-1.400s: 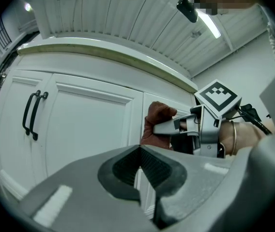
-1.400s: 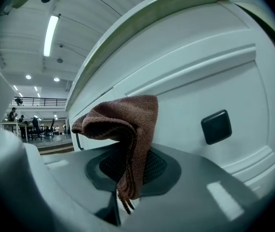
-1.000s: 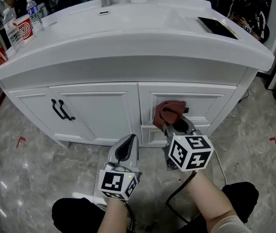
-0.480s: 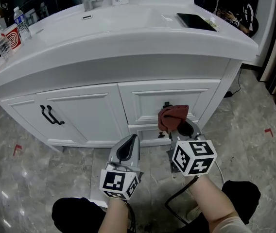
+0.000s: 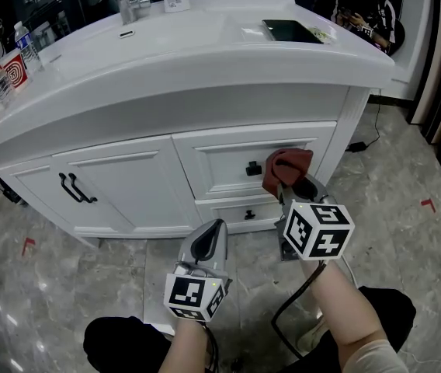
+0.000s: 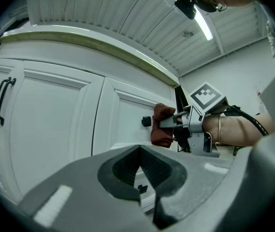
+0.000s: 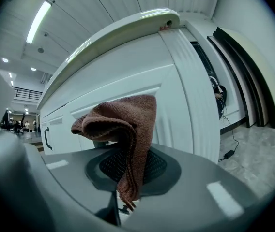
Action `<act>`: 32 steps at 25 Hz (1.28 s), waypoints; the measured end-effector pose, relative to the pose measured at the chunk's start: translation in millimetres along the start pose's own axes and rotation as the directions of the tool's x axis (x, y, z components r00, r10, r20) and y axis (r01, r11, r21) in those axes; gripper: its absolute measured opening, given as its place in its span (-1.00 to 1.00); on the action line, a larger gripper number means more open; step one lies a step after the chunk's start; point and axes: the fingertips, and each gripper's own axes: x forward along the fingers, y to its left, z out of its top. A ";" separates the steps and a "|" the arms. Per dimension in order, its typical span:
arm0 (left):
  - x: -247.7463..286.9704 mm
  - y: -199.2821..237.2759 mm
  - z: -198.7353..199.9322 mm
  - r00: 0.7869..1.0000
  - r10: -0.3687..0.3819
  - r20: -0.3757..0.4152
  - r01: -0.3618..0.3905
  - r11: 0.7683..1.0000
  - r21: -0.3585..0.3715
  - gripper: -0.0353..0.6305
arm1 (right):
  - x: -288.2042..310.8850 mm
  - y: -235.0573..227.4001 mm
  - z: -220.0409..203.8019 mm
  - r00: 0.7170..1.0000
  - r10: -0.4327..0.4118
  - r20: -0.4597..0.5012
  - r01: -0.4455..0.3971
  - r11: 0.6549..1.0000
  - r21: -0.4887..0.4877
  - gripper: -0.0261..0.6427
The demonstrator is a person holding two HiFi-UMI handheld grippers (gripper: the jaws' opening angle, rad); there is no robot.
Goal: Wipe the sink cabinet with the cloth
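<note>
The white sink cabinet (image 5: 205,123) fills the head view. My right gripper (image 5: 289,183) is shut on a red-brown cloth (image 5: 287,164), which it holds against the upper drawer front, just right of the black knob (image 5: 253,169). In the right gripper view the cloth (image 7: 128,124) hangs folded over the closed jaws, near the cabinet's right corner post (image 7: 190,86). My left gripper (image 5: 213,228) hovers lower down in front of the cabinet, shut and empty. The left gripper view shows the cloth (image 6: 162,124) and the right gripper (image 6: 188,124) at the drawer.
The left cabinet door has two black handles (image 5: 73,189). A lower drawer has its own knob (image 5: 249,214). A dark flat device (image 5: 290,30), a faucet (image 5: 126,5) and bottles (image 5: 25,43) are on the countertop. A cable (image 5: 359,144) lies on the marble floor at the right.
My right gripper has carried the cloth to the right along the upper drawer front, uncovering the black knob. The left gripper has barely moved.
</note>
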 end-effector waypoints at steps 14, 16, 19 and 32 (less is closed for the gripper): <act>14.3 -37.2 -14.5 0.998 -0.052 -0.026 0.052 0.999 -0.017 -0.89 | -37.0 -62.3 -3.0 0.990 -0.140 0.012 0.140 0.990 -0.027 -0.69; 11.0 -36.6 -17.5 0.998 -0.051 -0.032 0.050 0.999 -0.016 -0.89 | -40.0 -50.8 -6.8 0.992 -0.124 0.018 0.125 0.990 -0.065 -0.68; 5.5 -28.6 -25.0 0.998 -0.042 -0.046 0.041 0.999 -0.016 -0.89 | -34.5 -16.1 -22.2 0.998 -0.058 0.004 0.058 0.992 -0.110 -0.68; -35.8 55.7 -35.2 0.991 0.123 -0.048 -0.126 0.990 -0.061 -0.89 | 33.6 130.9 -85.1 0.972 0.210 -0.108 -0.221 0.970 -0.100 -0.68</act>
